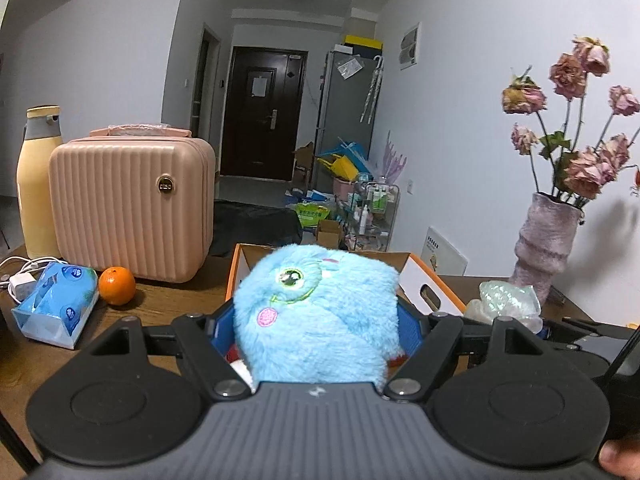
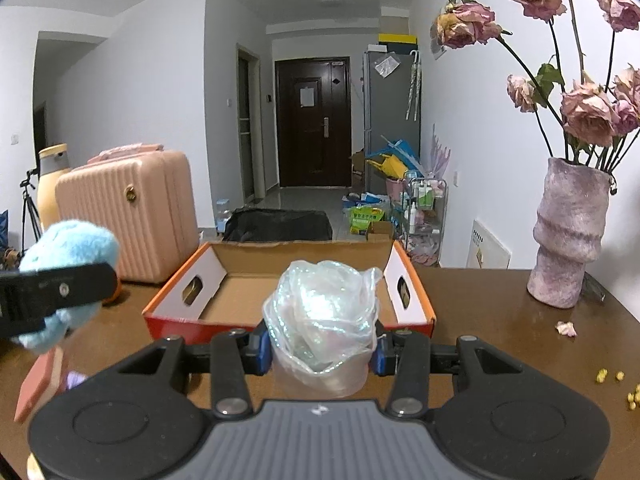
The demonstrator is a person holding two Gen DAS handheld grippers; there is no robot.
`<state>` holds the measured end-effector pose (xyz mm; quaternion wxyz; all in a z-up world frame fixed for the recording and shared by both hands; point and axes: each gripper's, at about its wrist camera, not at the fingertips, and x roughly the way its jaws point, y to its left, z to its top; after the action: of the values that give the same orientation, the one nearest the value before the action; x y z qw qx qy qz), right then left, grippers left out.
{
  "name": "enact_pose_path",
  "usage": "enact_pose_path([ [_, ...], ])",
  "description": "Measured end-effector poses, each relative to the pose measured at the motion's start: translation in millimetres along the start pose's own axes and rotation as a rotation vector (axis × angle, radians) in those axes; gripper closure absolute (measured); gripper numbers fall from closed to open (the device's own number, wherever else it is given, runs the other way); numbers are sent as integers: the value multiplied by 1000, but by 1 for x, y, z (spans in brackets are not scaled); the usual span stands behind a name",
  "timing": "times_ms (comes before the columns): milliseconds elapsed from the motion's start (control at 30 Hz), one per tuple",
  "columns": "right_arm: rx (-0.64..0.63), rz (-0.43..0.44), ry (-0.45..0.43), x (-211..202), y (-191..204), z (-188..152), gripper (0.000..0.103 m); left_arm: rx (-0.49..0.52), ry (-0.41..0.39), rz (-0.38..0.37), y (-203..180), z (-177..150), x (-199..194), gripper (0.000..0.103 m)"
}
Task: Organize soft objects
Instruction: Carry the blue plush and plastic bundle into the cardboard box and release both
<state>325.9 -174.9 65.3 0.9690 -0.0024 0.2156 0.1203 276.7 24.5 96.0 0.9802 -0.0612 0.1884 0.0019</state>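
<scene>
My left claw [image 1: 316,332] is clenched around a fluffy light-blue plush toy with a green embroidered eye [image 1: 316,316], and my right claw [image 2: 320,350] grips a crumpled iridescent clear plastic bag [image 2: 322,316], both held above the brown wooden tabletop [image 2: 492,312]. Just ahead sits the open orange-and-white cardboard box [image 2: 224,308]; beyond its left side stands a ribbed pink hard-shell case [image 1: 132,208].
</scene>
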Motion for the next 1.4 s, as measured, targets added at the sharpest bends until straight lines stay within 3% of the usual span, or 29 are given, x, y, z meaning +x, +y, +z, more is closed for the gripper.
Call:
enact_pose_path([
  [467,44,-17,1,64,-7,38,59,-34,-17,66,-9,46,61,26],
  [800,72,-41,47,127,-17,55,59,-72,7,149,-19,73,130,26],
  [933,85,-78,67,152,-21,50,59,-99,19,182,-16,67,159,26],
  [1100,96,-60,92,173,-28,32,60,-96,56,200,-8,41,189,26],
  [1400,95,-78,104,190,-34,19,59,-47,85,229,-5,23,204,26],
])
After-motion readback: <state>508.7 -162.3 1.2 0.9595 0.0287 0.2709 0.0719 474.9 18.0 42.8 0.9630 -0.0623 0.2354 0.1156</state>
